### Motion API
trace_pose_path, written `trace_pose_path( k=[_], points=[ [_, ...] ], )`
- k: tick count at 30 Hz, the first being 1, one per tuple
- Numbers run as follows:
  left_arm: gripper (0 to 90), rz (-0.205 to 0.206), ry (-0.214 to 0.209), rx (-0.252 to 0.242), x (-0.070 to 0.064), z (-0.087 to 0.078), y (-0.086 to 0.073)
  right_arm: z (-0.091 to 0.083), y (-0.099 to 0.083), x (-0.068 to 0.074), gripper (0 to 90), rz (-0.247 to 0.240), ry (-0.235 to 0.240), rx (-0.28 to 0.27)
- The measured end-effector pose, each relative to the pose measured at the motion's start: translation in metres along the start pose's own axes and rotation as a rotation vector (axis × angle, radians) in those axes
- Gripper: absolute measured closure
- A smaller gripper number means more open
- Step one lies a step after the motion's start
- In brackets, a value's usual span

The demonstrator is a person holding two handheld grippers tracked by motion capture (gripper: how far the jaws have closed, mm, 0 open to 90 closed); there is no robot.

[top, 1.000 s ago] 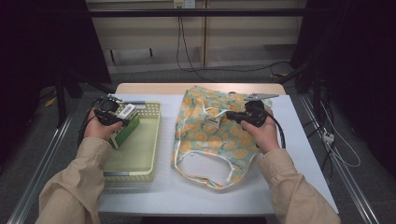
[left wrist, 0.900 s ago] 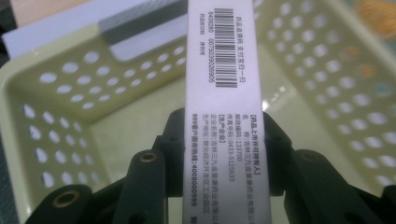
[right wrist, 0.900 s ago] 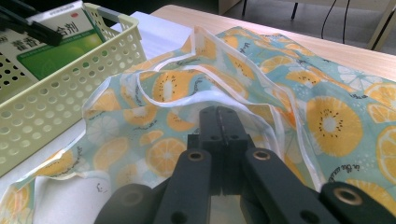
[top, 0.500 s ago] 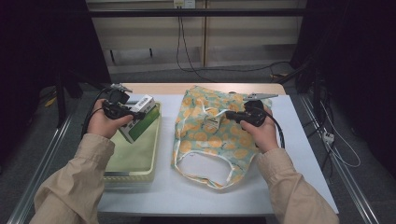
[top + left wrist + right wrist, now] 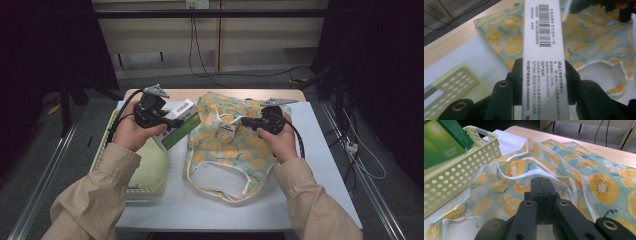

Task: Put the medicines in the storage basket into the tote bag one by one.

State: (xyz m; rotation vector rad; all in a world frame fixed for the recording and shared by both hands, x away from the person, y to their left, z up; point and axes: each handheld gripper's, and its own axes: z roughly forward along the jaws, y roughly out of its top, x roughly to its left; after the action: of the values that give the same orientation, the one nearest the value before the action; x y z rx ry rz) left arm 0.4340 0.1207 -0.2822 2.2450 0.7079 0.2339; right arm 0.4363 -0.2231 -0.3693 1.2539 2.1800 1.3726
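Note:
A green and white box (image 5: 179, 124) hangs above the gap between basket and bag, with my left gripper (image 5: 167, 121) shut on it. In the left gripper view the box's white barcode side (image 5: 543, 37) rises between the jaws of that gripper (image 5: 543, 75). A cloth bag (image 5: 225, 145) printed with orange slices lies flat on the table's middle. My right gripper (image 5: 246, 122) is shut on the bag's upper layer, holding it up a little. The right gripper view has that gripper (image 5: 541, 182) pinching the white-trimmed fabric (image 5: 549, 157), with the green box (image 5: 441, 142) at the upper left.
A pale green perforated basket (image 5: 150, 172) stands at the table's left, its wall (image 5: 451, 172) close beside the bag. The white table top (image 5: 320, 165) lies bare to the right of the bag. Cables run on the floor behind and to the right.
My left gripper has lifted the box out of the basket and carried it right toward the bag. The right gripper has kept its hold on the bag, nearly still.

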Motion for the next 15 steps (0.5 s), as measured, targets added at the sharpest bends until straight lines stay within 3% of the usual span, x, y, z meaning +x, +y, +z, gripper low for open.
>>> trace_pose_path(
  k=[6,15],
  points=[
    [62.6,0.065,-0.061,0.028,-0.027,0.026,0.009,-0.003,0.006,0.001,90.0,-0.002,-0.001,-0.016],
    [62.5,0.084,-0.128,0.066,-0.051,0.082,0.006,-0.006,0.009,0.001,90.0,0.0,0.0,-0.027]
  ],
)
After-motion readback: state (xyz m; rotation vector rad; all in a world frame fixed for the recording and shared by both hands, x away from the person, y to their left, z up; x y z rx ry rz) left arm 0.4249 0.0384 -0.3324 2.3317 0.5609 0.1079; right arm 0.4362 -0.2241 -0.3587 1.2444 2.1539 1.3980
